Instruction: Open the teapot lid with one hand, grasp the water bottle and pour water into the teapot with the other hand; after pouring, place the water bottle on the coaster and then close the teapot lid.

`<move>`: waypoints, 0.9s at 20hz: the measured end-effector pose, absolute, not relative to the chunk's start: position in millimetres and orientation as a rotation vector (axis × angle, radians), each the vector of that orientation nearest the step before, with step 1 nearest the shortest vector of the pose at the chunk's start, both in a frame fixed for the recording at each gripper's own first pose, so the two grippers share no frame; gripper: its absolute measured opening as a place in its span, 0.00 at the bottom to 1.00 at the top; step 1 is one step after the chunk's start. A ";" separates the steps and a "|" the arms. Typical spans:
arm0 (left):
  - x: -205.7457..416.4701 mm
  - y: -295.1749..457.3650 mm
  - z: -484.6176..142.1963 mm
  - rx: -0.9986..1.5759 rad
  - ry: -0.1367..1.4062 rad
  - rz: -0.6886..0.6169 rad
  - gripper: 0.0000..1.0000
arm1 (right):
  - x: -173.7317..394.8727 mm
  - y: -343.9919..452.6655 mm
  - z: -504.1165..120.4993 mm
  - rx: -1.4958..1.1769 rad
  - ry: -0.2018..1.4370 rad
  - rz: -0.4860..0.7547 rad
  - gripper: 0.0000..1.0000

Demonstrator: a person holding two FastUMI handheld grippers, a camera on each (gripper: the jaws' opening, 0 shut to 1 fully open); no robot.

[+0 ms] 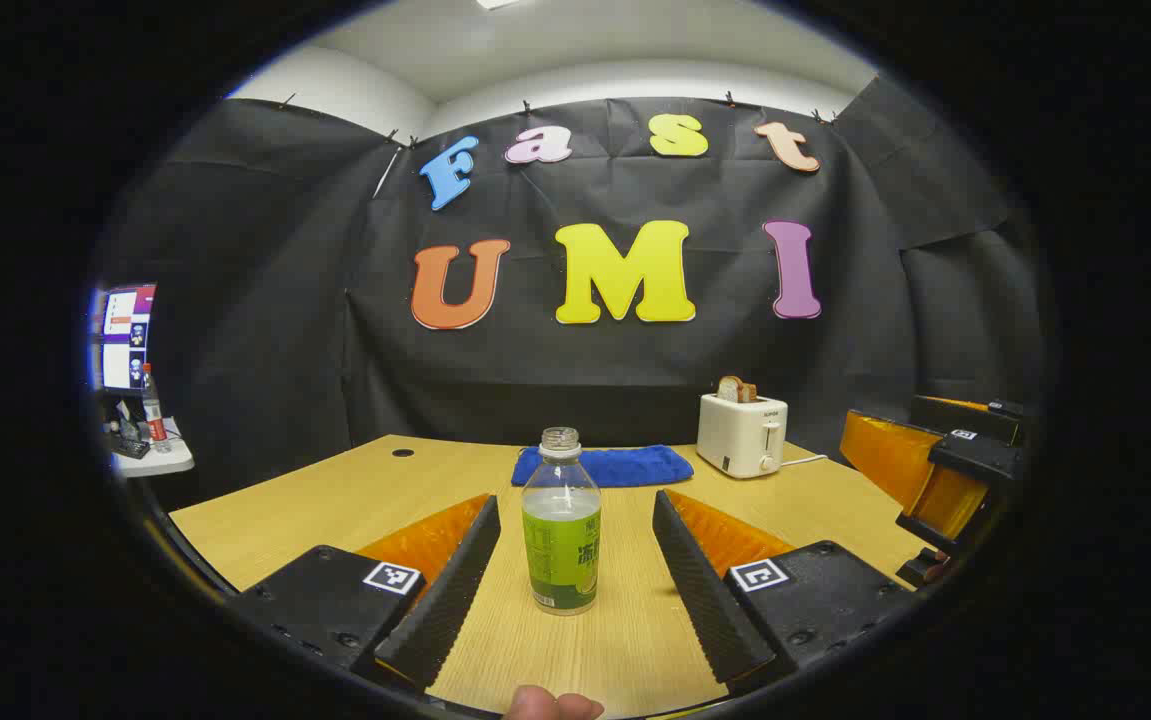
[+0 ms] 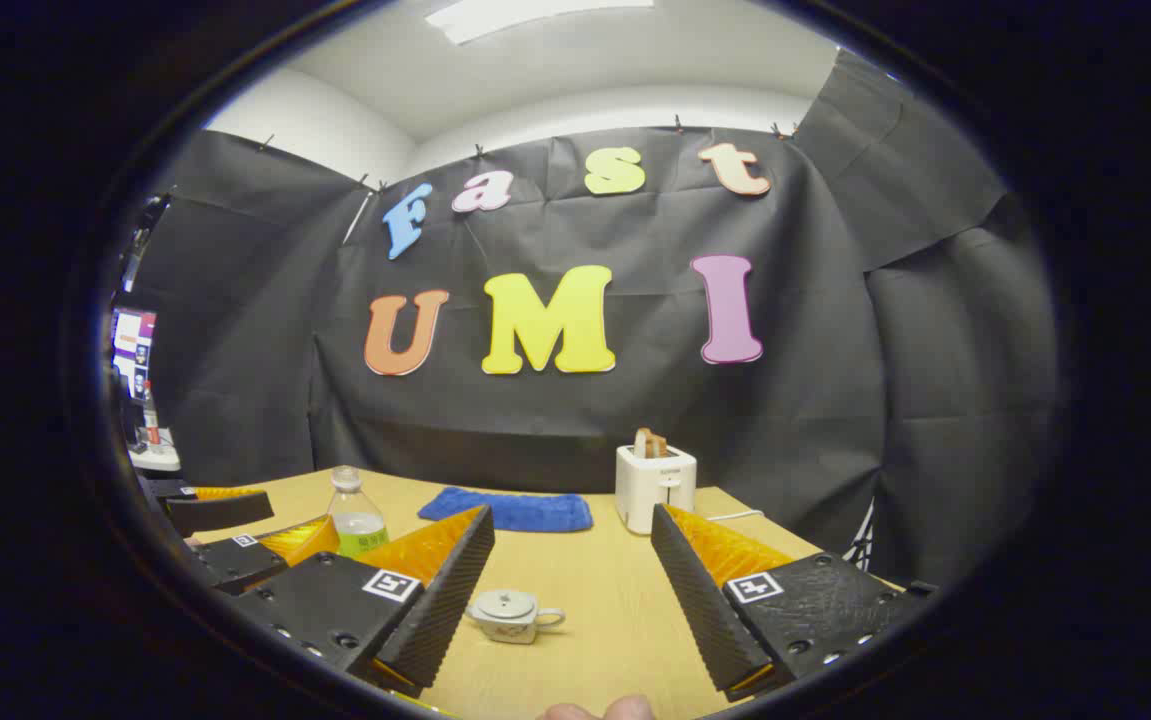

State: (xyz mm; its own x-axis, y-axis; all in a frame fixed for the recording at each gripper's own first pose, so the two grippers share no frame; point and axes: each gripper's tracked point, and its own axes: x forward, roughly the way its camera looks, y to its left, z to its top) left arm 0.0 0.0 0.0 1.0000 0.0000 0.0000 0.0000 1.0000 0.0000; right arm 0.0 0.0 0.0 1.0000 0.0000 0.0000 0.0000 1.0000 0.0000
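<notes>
Both claws gape wide: left claw (image 1: 575, 570) straddles the uncapped water bottle (image 1: 561, 525) untouched, right claw (image 2: 570, 590) has the lidded teapot (image 2: 507, 614) at its 7 o'clock on the counter (image 2: 615, 600).

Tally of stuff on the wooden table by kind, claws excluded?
Bottle: 1
Teapot: 1
Blue cloth: 1
Toaster: 1
Total: 4

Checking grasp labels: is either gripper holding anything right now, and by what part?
Nothing is held. The left gripper stands open around the water bottle, jaws clear of it. The right gripper is open, teapot between its fingers, untouched.
</notes>
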 end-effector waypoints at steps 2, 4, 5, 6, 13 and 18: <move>-0.9 3.7 -1.4 0.008 0.004 0.005 0.96 | 0.2 5.2 -3.0 -0.007 0.007 0.004 0.97; -0.9 3.0 0.9 0.007 0.001 0.000 0.96 | -1.3 7.0 -4.3 -0.022 0.012 0.004 0.95; -1.3 1.0 0.6 0.008 0.001 -0.006 0.96 | -1.8 6.8 -4.4 -0.031 0.008 0.003 0.95; -1.3 0.0 1.3 0.008 0.001 -0.010 0.96 | -3.0 6.4 -4.2 -0.035 0.007 0.004 0.95; -1.8 -3.7 -0.5 0.006 0.008 -0.007 0.96 | -4.1 4.7 -8.1 -0.030 0.016 -0.003 0.95; -1.0 -0.3 -3.1 0.018 0.012 -0.006 0.96 | 0.2 6.9 -12.4 -0.022 0.027 -0.001 0.95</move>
State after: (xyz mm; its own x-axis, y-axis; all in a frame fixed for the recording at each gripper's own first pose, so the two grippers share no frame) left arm -1.0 -0.3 -3.1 0.9999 -0.0056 -0.0117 0.0058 0.9998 0.0177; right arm 0.2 6.9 -12.4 0.9996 -0.0014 -0.0275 0.0008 0.9998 -0.0219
